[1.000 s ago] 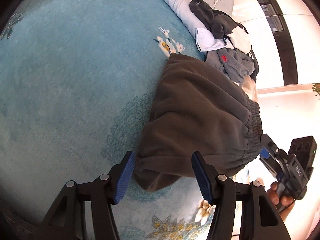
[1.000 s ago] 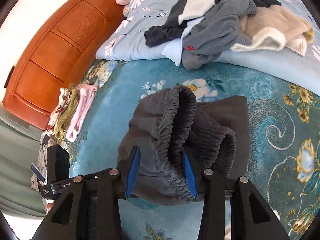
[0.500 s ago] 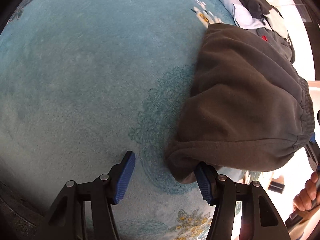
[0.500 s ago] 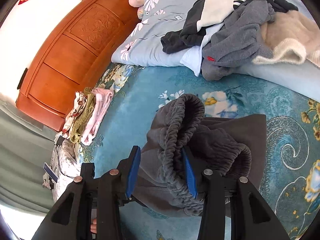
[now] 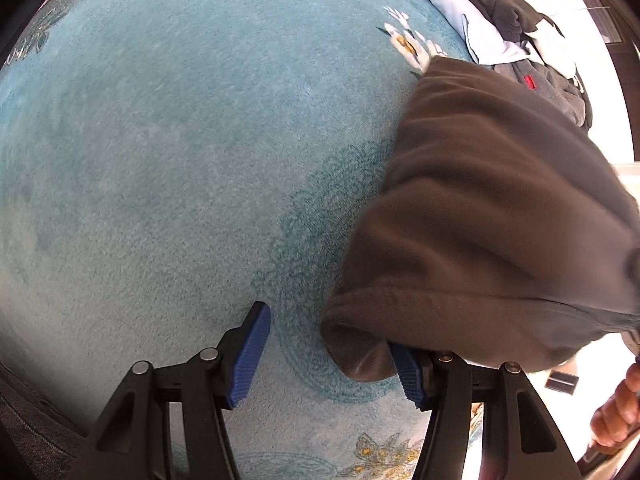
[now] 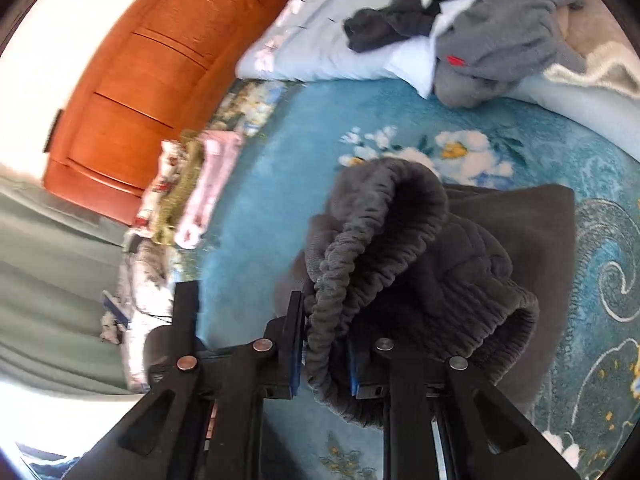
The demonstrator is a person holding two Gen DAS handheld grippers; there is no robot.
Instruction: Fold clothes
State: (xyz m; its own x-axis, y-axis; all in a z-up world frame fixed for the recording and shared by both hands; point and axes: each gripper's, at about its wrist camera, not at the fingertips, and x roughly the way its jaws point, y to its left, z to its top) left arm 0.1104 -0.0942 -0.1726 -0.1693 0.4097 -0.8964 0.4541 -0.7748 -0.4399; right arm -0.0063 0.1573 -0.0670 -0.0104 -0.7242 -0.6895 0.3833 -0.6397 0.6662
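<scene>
- While the right gripper (image 6: 324, 344) is clamping its blue pads on the elastic waistband (image 6: 360, 248), the dark grey trousers (image 5: 488, 216) are lying bunched on the teal floral blanket (image 5: 160, 160).
- Standing wide open, the left gripper (image 5: 332, 354) is holding nothing; the trouser hem (image 5: 356, 344) is draping over its right finger (image 5: 408, 372).
- Unfolded clothes (image 6: 500, 28) are lying heaped beyond on the pale blue quilt (image 6: 320, 48).
</scene>
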